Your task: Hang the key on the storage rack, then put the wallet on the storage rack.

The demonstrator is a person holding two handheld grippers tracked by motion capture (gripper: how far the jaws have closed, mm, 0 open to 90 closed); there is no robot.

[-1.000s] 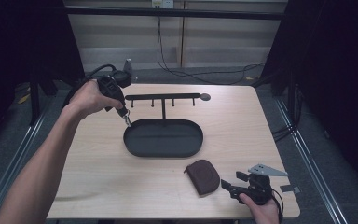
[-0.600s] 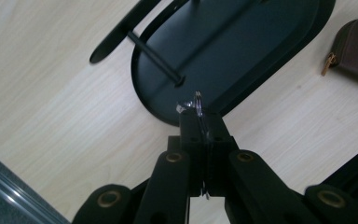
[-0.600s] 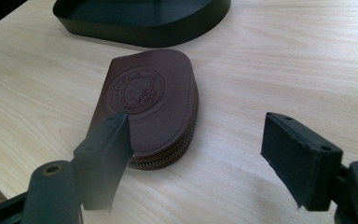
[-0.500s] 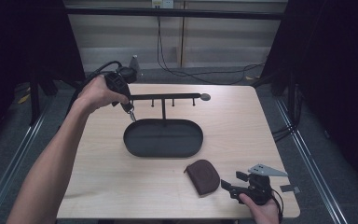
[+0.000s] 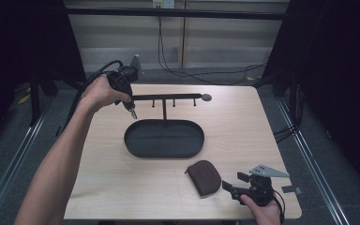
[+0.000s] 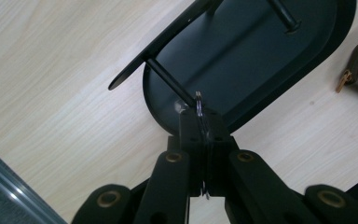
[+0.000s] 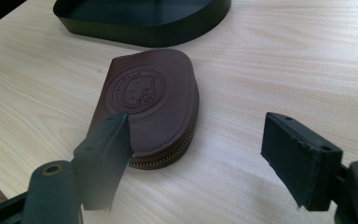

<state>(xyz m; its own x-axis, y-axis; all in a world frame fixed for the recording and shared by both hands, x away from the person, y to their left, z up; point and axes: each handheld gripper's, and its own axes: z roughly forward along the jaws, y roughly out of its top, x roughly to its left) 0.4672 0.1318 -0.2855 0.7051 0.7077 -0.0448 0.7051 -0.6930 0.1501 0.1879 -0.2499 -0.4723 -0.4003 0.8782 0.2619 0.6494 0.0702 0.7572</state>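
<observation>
My left gripper point(image 5: 131, 110) hangs over the table's far left, by the left end of the black peg rack's bar point(image 5: 168, 97). In the left gripper view the left gripper point(image 6: 200, 120) is shut on a thin metal key ring point(image 6: 198, 103), which sits close beside the rack's nearest peg point(image 6: 168, 83). A brown zip pouch point(image 5: 205, 177) lies flat at the front right. My right gripper point(image 5: 230, 188) rests just right of it, open. In the right gripper view the right gripper point(image 7: 200, 154) stands wide, with the embossed pouch point(image 7: 149, 102) ahead and nothing pressed between its fingers.
The rack stands on a black oval tray point(image 5: 140, 143) in the table's middle, and the tray's wall point(image 7: 140, 29) also lies beyond the pouch. Bare wood point(image 5: 243, 126) stretches right of the tray. Cables run along the floor behind the table.
The left hand has carried the key ring a little to the right and farther from me, closer to the rack bar's left end. The right hand has stayed put.
</observation>
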